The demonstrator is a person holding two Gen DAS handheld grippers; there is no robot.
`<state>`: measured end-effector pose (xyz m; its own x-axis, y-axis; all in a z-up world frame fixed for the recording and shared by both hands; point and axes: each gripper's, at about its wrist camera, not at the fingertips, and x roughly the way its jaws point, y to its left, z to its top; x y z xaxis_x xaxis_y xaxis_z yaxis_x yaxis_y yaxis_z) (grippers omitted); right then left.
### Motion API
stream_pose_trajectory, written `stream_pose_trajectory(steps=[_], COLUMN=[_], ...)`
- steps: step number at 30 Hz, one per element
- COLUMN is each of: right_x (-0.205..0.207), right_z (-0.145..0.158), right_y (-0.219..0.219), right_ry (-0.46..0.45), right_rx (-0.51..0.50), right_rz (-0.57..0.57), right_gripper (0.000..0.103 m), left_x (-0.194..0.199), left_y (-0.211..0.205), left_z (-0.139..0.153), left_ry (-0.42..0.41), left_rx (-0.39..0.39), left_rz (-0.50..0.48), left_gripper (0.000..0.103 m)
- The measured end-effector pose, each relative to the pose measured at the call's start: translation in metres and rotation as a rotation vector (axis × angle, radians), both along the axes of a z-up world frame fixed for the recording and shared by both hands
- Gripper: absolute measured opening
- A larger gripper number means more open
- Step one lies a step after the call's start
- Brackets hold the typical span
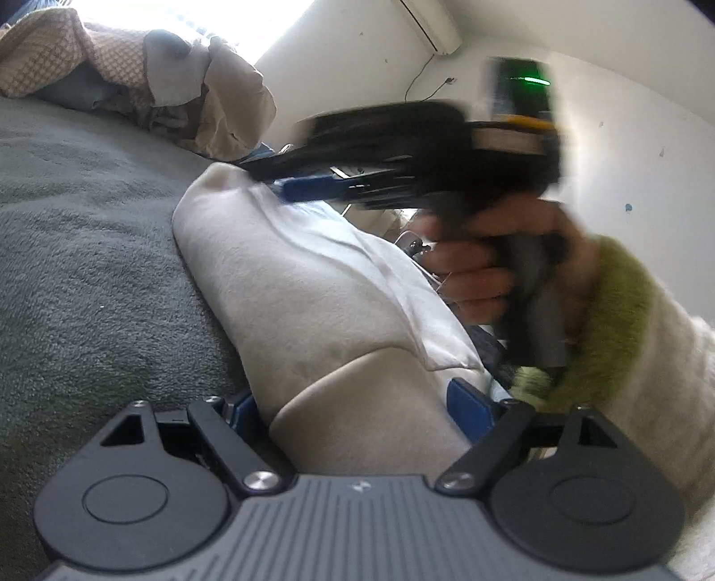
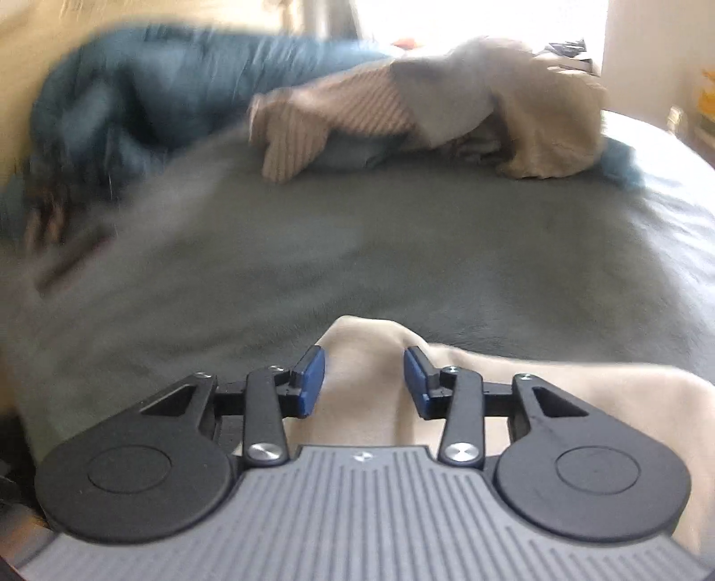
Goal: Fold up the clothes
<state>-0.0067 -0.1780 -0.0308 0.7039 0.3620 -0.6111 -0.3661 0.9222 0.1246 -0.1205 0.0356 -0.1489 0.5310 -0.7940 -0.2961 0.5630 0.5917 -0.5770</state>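
Note:
A cream garment [image 1: 313,277] lies in a thick folded bundle on the grey blanket [image 1: 89,268]. My left gripper [image 1: 357,402] stands wide at its near end, and the bundle fills the gap between the blue pads [image 1: 469,402]. Whether those pads press on it is unclear. At the far end my right gripper [image 1: 286,178], blurred, meets the cloth. A hand [image 1: 473,277] in a green-cuffed white sleeve holds it. In the right wrist view, a raised ridge of the cream garment [image 2: 362,348] is pinched between the pads of the right gripper [image 2: 364,380].
A pile of beige, checked and grey clothes [image 2: 447,111] sits at the far side of the grey blanket [image 2: 357,250]. A blue duvet [image 2: 156,80] is bunched at the back left. An air conditioner [image 1: 429,27] hangs on the white wall.

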Motion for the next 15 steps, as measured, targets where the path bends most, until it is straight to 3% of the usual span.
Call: stream_pose_trajectory(steps=[3, 6, 10, 13, 15], right_x=[-0.03, -0.062, -0.097, -0.103, -0.093], right_z=[0.02, 0.022, -0.018, -0.053, -0.072], right_y=[-0.051, -0.12, -0.218, -0.252, -0.257], right_ry=[-0.039, -0.047, 0.028, 0.087, 0.137], right_rx=[0.13, 0.242, 0.565, 0.75, 0.817], right_rz=[-0.088, -0.245, -0.525, -0.537, -0.512], right_gripper=[0.046, 0.056, 0.06, 0.062, 0.063], left_x=[0.006, 0.013, 0.025, 0.039, 0.052], left_y=[-0.001, -0.001, 0.001, 0.003, 0.003], left_z=[0.003, 0.008, 0.013, 0.016, 0.017], left_ry=[0.035, 0.083, 0.17, 0.241, 0.289], left_rx=[0.009, 0.012, 0.003, -0.008, -0.019], left_rz=[-0.002, 0.001, 0.012, 0.023, 0.035], left_gripper=[0.085, 0.083, 0.08, 0.08, 0.08])
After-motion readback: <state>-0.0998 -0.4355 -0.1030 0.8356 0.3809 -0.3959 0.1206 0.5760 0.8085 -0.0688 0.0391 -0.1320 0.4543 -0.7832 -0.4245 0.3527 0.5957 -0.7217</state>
